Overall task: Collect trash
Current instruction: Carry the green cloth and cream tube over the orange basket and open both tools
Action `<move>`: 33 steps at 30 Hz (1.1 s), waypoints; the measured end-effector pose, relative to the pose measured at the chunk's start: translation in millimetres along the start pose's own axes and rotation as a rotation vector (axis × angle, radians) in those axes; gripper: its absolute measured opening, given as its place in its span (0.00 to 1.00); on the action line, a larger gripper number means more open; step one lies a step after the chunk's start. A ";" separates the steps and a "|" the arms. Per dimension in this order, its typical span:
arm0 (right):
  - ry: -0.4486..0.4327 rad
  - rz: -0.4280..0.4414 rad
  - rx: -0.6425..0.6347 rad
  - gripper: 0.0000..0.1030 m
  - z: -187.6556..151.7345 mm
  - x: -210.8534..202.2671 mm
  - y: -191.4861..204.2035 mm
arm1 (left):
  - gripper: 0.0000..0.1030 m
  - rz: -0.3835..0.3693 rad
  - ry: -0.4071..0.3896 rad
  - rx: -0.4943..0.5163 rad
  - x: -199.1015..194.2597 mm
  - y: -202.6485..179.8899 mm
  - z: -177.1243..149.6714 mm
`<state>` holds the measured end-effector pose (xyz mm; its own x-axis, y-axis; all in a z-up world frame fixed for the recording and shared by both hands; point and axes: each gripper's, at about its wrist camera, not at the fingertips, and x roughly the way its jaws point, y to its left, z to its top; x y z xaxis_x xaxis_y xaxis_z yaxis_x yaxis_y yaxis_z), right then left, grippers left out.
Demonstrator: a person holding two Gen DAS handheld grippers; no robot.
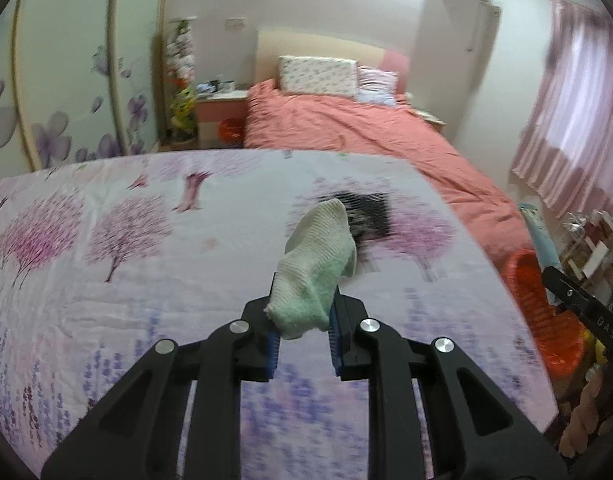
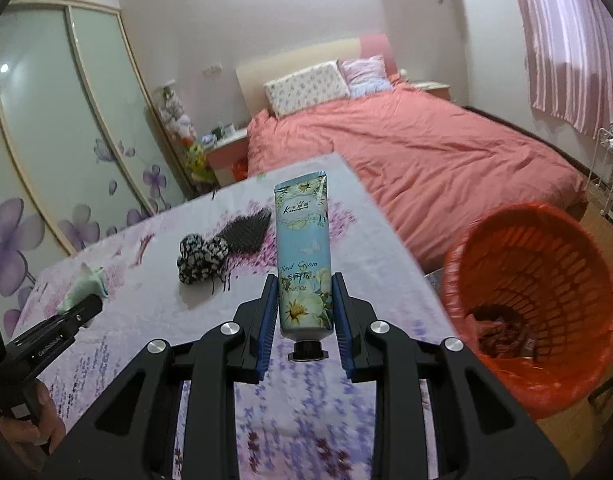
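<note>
Holding a hand cream tube (image 2: 305,256) upright, the right gripper (image 2: 305,308) has the orange basket (image 2: 486,372) just right; left gripper (image 1: 304,320) clamps a sock (image 1: 316,264).

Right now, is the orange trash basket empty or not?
Not empty: the orange basket holds a dark crumpled item at the bottom; otherwise mostly empty.

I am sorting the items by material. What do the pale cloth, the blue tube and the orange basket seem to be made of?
Pale cloth: soft knitted or terry fabric, probably cotton; ribbed weave, limp folds, matte.
Blue tube: likely flexible plastic with a glossy printed flower label and a black screw cap.
Orange basket: moulded plastic lattice, apparently lined with a thin shiny orange bag.
</note>
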<state>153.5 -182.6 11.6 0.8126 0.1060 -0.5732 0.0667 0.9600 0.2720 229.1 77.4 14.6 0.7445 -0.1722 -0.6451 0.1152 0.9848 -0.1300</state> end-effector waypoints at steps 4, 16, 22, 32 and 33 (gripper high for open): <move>-0.038 -0.018 0.016 0.26 -0.8 -19.0 -14.4 | 0.20 -0.063 -0.020 0.044 -12.9 -32.0 0.2; -0.131 -0.096 0.082 0.26 -6.9 -56.0 -67.5 | 0.20 -0.278 -0.034 0.172 -31.0 -139.4 -10.5; -0.152 -0.130 0.124 0.26 -5.8 -56.4 -97.1 | 0.20 -0.368 -0.016 0.230 -21.0 -192.4 -16.4; -0.152 -0.165 0.236 0.26 -6.8 -49.5 -156.4 | 0.20 -0.464 0.052 0.303 17.9 -265.4 -27.9; -0.153 -0.167 0.242 0.26 -6.9 -49.8 -159.7 | 0.20 -0.470 0.056 0.309 21.5 -270.5 -28.5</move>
<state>98.4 -339.4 -8.6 0.8553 -0.1055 -0.5072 0.3269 0.8694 0.3704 195.2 -193.4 14.4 0.5315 -0.5862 -0.6114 0.6194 0.7614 -0.1915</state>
